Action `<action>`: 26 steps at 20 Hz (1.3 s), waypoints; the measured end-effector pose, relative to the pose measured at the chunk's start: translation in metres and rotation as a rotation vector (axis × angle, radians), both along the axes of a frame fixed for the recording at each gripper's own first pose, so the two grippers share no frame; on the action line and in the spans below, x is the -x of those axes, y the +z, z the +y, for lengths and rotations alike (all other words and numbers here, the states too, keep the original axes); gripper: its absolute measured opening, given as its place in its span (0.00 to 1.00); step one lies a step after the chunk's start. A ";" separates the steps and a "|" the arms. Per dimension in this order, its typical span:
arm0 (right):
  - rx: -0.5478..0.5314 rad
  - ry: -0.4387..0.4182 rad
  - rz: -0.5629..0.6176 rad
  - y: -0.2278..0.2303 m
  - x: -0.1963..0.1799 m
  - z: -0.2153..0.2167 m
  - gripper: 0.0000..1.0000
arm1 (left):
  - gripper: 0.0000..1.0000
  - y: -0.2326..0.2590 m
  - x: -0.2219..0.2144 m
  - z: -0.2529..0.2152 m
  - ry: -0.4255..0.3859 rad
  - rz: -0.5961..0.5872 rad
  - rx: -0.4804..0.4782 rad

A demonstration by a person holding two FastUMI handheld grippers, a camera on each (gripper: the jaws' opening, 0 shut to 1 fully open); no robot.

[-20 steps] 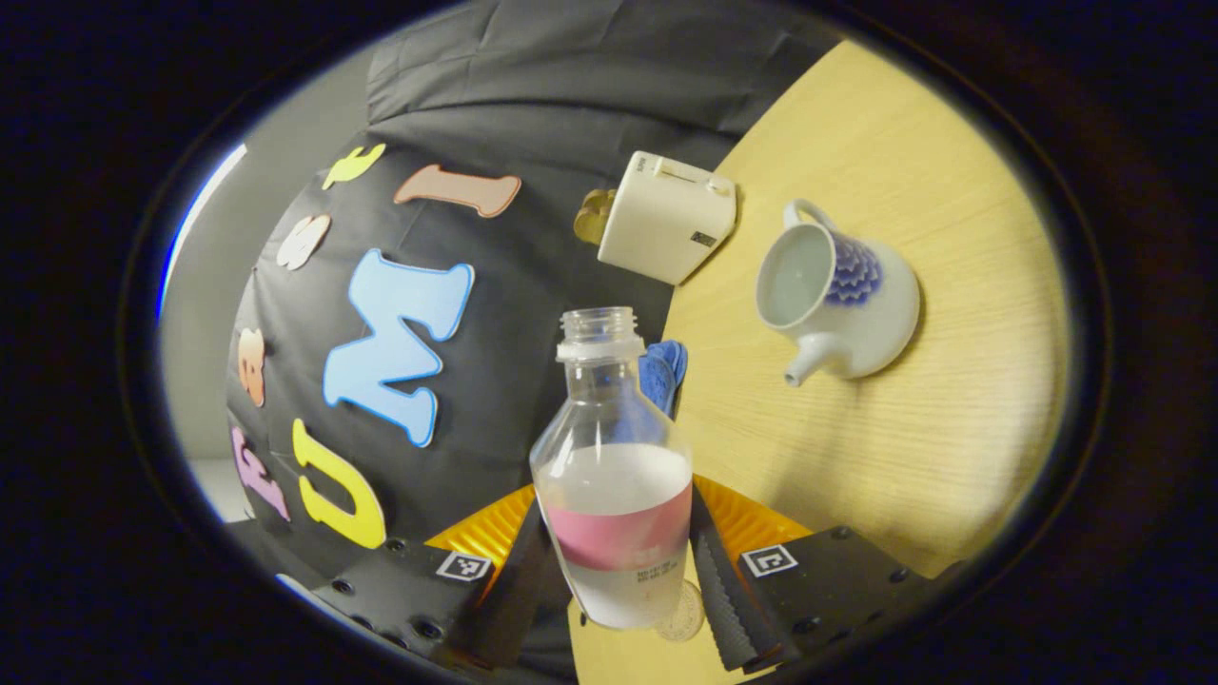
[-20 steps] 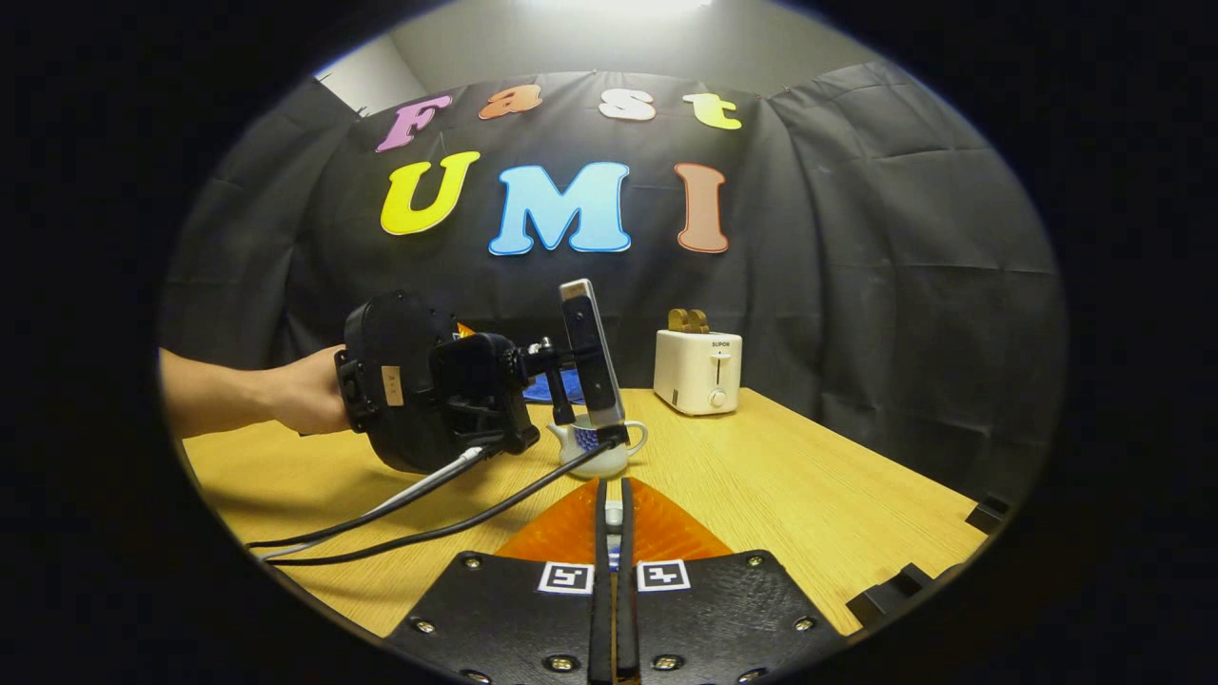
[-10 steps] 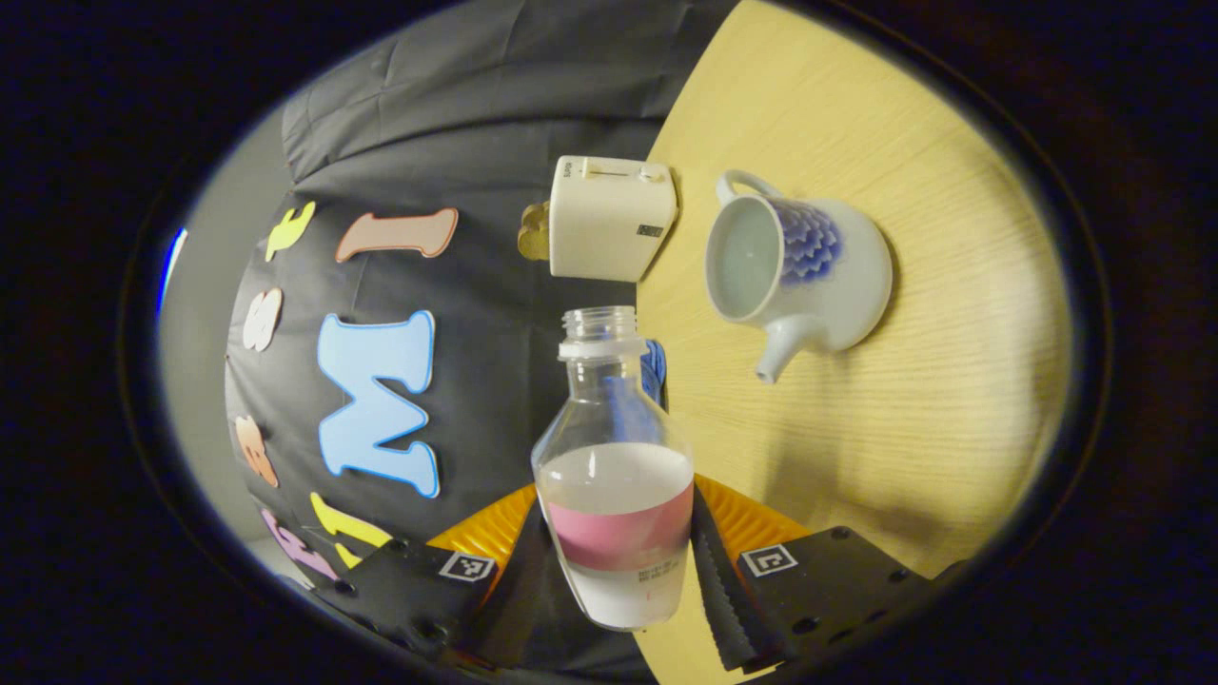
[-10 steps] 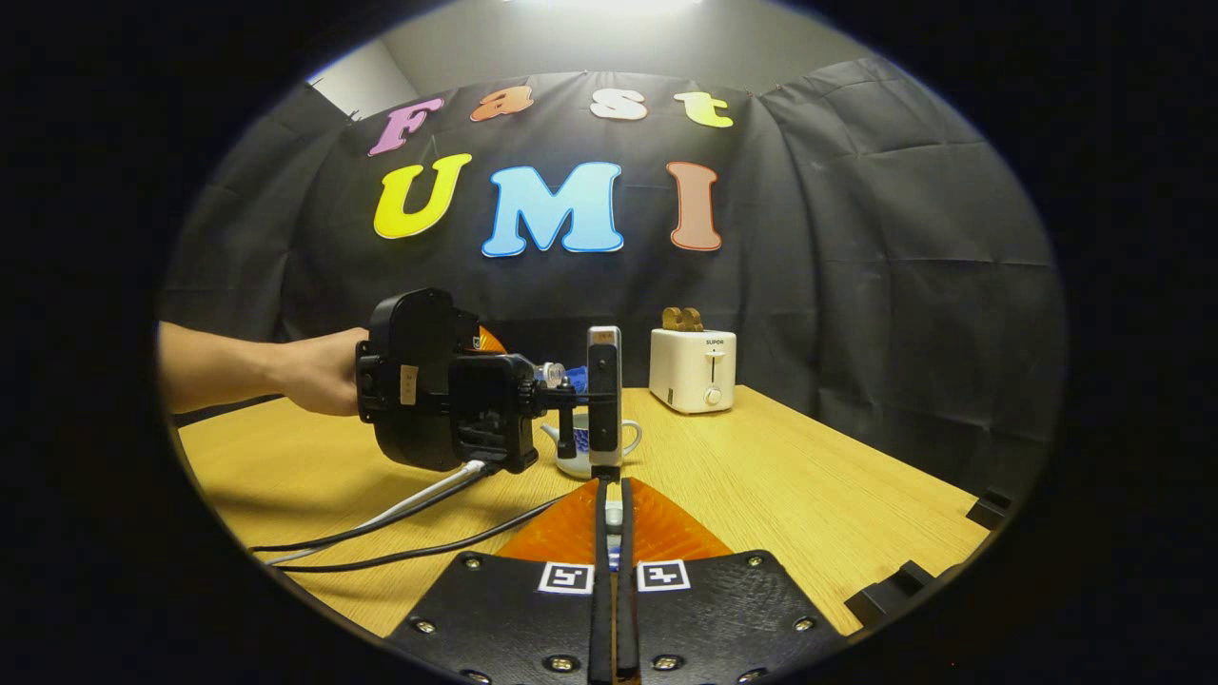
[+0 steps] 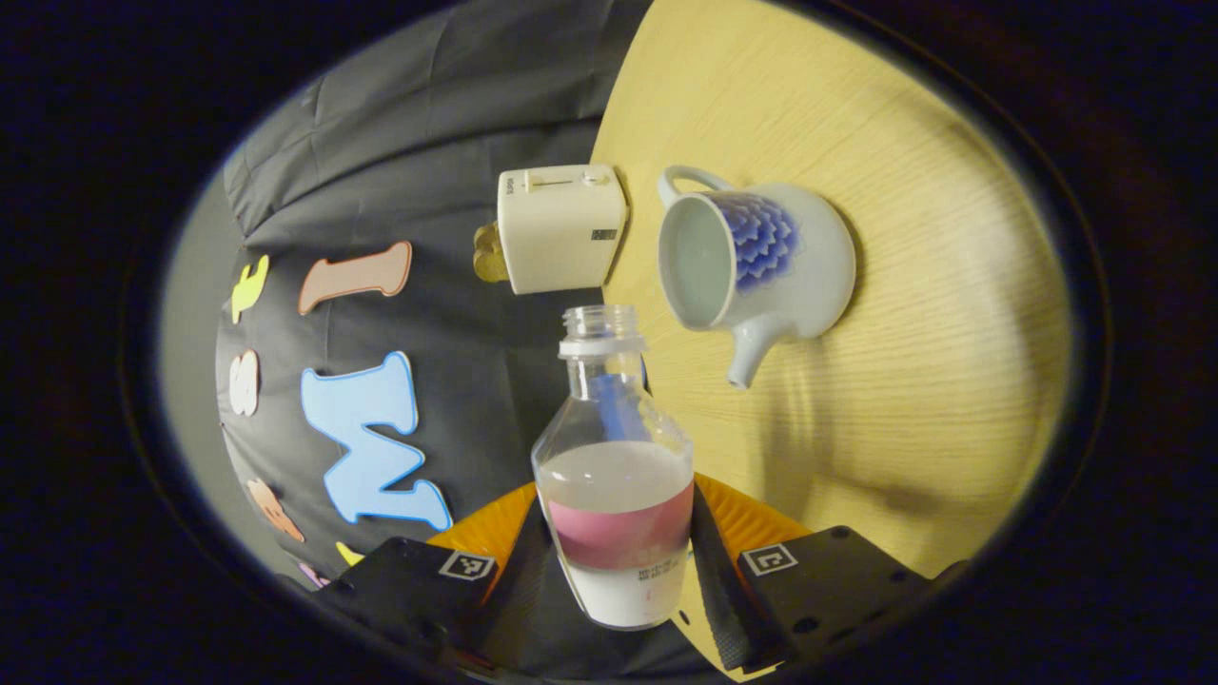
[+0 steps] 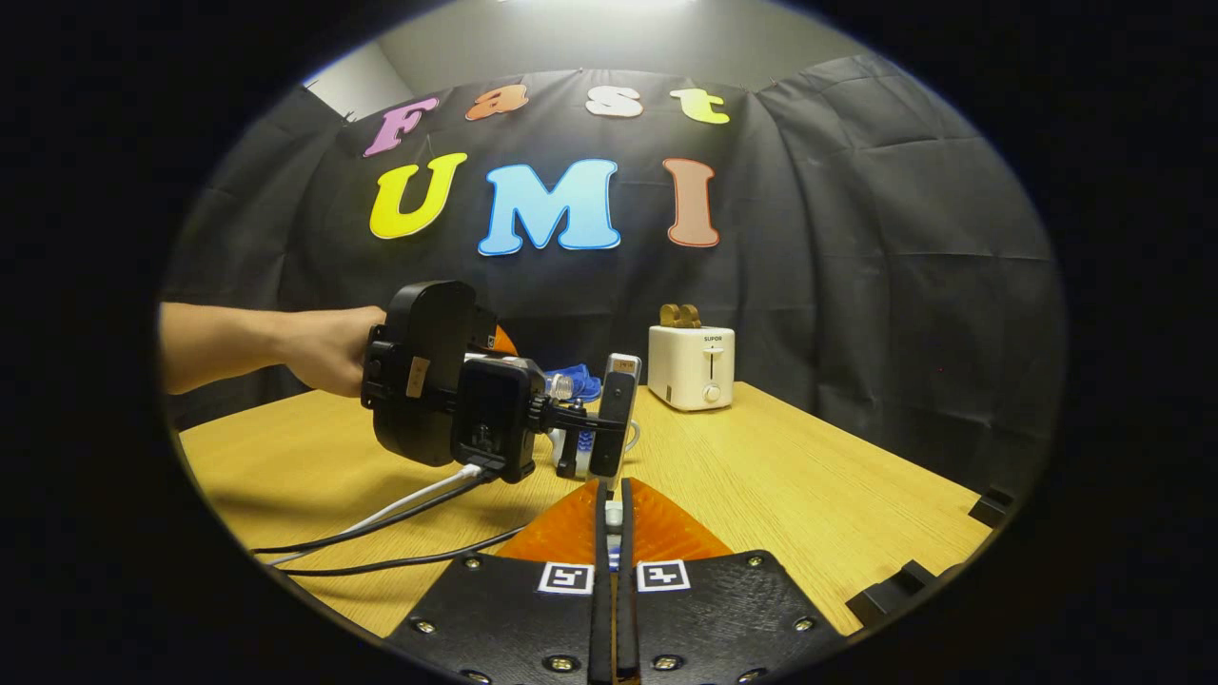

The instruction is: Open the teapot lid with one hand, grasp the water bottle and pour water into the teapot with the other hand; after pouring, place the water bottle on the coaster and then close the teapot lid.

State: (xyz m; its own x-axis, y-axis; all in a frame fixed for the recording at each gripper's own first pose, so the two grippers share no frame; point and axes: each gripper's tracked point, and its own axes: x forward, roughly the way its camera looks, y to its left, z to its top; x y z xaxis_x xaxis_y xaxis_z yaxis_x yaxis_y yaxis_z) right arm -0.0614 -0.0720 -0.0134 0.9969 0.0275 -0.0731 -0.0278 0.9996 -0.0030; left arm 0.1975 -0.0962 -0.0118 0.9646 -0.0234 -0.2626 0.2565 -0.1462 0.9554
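— Between the left gripper [image 5: 617,580] fingers? 
— Uncapped water bottle [image 5: 614,476], pink label, partly full, pinched, mouth near the open, lidless teapot [image 5: 752,257]. 
— Right gripper [image 6: 614,518]? 
— Pressed together; something small between, unclear. "SUPOR" on toaster [image 6: 692,366].

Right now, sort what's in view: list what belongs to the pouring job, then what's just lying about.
For the job:
- water bottle, uncapped, gripped by the left tool
- teapot, lid off
- right tool, pinching something small

Lying about:
- toaster
- blue cloth

1 teapot [image 5: 771,257]; 1 bottle [image 5: 614,495] — 1 toaster [image 5: 561,228].
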 end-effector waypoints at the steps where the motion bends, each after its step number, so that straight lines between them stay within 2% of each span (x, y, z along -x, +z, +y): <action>1: 0.001 0.000 -0.001 0.000 0.001 0.000 0.02 | 0.86 0.001 0.000 0.000 -0.004 -0.002 -0.022; 7: -0.003 -0.006 0.000 -0.001 0.000 -0.003 0.02 | 0.86 0.010 -0.004 0.003 -0.005 -0.018 -0.153; 14: 0.004 -0.009 0.001 -0.001 0.000 -0.004 0.02 | 0.86 0.021 -0.006 -0.002 -0.026 -0.033 -0.242; 26: 0.005 -0.010 -0.011 0.004 0.000 -0.003 0.02 | 0.86 0.030 -0.004 -0.009 -0.061 -0.048 -0.336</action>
